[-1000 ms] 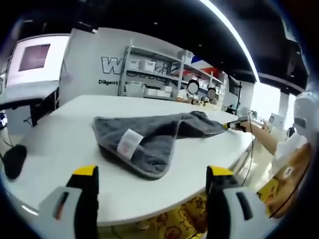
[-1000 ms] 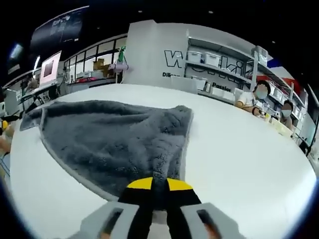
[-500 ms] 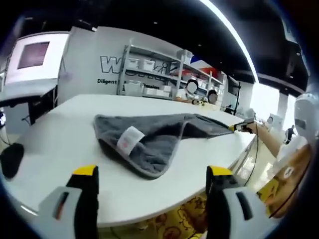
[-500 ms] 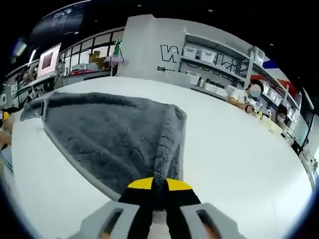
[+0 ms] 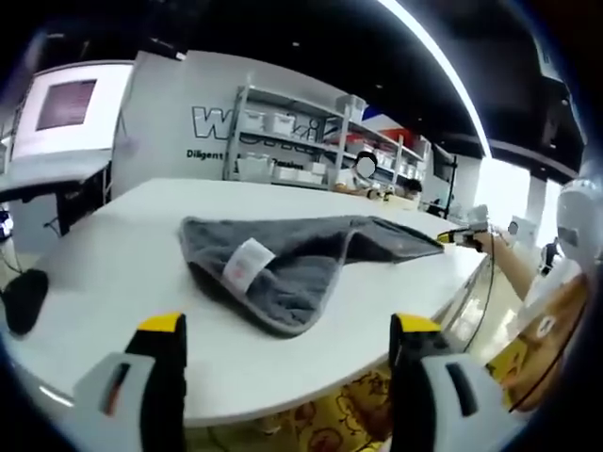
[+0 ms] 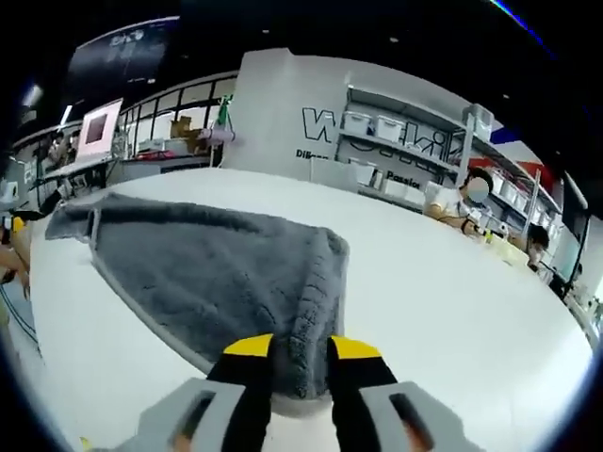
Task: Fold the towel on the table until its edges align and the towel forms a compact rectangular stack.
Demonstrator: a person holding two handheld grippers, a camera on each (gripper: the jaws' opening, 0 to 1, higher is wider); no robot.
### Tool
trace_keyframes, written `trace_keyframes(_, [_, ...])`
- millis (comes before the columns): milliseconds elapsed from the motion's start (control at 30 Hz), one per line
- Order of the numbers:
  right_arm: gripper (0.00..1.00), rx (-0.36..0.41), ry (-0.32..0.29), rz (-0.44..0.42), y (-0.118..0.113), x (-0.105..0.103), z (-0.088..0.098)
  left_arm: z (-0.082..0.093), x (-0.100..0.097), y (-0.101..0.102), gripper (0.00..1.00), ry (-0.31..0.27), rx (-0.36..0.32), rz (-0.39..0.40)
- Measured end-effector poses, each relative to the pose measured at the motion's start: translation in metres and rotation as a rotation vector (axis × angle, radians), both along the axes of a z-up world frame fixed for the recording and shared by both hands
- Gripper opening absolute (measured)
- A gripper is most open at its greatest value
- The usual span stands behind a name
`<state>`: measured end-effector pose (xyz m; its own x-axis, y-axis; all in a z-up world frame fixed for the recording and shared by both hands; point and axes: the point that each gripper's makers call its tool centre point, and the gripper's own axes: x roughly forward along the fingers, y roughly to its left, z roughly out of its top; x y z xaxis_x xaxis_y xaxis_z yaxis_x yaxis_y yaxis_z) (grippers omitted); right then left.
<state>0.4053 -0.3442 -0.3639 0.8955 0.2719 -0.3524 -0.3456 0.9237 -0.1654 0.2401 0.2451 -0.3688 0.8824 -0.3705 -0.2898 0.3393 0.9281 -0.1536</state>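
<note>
My left gripper (image 5: 287,344) hangs spread wide, holding nothing, off the near edge of the white table (image 5: 113,273). The grey towel (image 5: 283,264) lies mid-table, white label (image 5: 243,266) up. My right gripper (image 6: 300,350) sits at its far corner, jaws parted around the hem (no longer pinching it).

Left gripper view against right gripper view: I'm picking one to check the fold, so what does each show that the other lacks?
Left gripper view: the white label on the towel, a dark object at the table's left edge, and the right gripper far off at the towel's corner. Right gripper view: that gripper's jaws close up, parted around the towel's corner. Both share the grey towel, the white table and shelves behind.
</note>
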Motion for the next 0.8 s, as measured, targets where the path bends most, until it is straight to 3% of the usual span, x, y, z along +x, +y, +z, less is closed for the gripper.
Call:
trace_keyframes(133, [0.51,0.080,-0.116,0.000,0.014,-0.027,0.032,0.000,0.001,0.000,0.94,0.000,0.000,0.005])
trace_keyframes(233, [0.66,0.105,-0.141,0.001,0.026,-0.047,0.038,0.000,0.001,0.000,0.94,0.002,0.002,0.008])
trace_keyframes(333, [0.69,0.112,-0.155,-0.004,0.035,-0.063,0.036,-0.001,0.001,0.000,0.94,0.004,0.003,0.011])
trace_keyframes(467, [0.86,0.171,-0.141,-0.029,0.048,-0.081,0.026,-0.001,-0.001,0.000,0.94,0.004,0.001,0.017])
trace_keyframes(600, [0.96,0.190,-0.134,-0.042,0.060,-0.093,0.020,-0.001,-0.003,0.002,0.94,0.005,0.002,0.026])
trace_keyframes(800, [0.99,0.192,-0.152,-0.080,0.062,-0.098,0.022,0.001,-0.007,0.006,0.94,0.002,0.007,0.042])
